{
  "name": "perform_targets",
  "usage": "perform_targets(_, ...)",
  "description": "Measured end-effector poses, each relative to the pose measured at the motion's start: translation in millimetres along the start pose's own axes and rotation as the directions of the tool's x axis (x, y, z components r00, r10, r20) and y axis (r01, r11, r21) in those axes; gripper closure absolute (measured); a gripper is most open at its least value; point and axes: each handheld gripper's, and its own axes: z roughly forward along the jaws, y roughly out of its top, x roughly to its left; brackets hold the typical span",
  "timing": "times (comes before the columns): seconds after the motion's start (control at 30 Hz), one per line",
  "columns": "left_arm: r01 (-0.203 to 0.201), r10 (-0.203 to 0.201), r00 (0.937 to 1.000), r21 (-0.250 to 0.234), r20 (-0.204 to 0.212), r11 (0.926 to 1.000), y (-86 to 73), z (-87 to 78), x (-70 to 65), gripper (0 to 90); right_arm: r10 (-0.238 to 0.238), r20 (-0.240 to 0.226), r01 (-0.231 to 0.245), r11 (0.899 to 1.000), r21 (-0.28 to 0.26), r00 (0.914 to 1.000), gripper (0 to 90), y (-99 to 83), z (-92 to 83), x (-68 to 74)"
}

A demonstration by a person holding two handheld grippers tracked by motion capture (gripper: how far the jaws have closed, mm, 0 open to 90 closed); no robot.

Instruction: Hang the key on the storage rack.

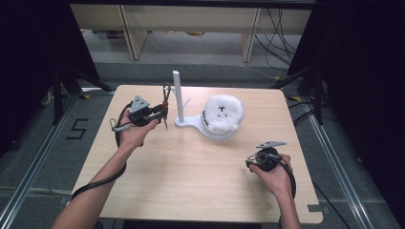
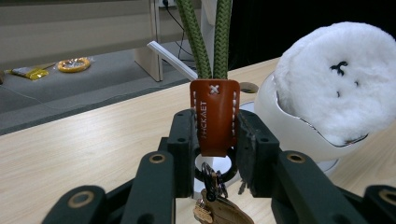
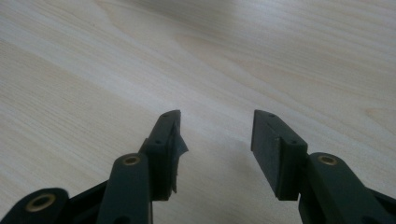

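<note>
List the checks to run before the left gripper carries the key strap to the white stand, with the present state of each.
1. Left gripper clamped on the brown leather tab of the key strap: ok, the pads press on both sides.
2. Green cord loop free above the jaws, ready to go over the post: ok.
3. Keys hanging below the tab clear of the table: cannot tell.
4. White post of the stand upright and bare: ok.
5. Fluffy white toy in the stand's bowl, apart from the post: ok.
6. Right gripper open and empty, over bare table away from the stand: ok.
</note>
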Motion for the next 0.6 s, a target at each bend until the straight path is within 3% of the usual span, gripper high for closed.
perform_targets(0.37,0.01,-0.01,1.0,0.018,-0.002,0.9998,-3.1,4.8,0.7,68.6,0.007,-0.002,-0.007,1.0,0.001,1.0,53.4,0.1,0.4,1.1)
perform_targets(0.6,0.014,-0.014,0.9999,0.025,0.001,0.9996,-5.3,9.8,-0.7,68.6,-0.013,-0.01,0.013,1.0,-0.008,0.9999,53.3,0.2,1.8,-0.2)
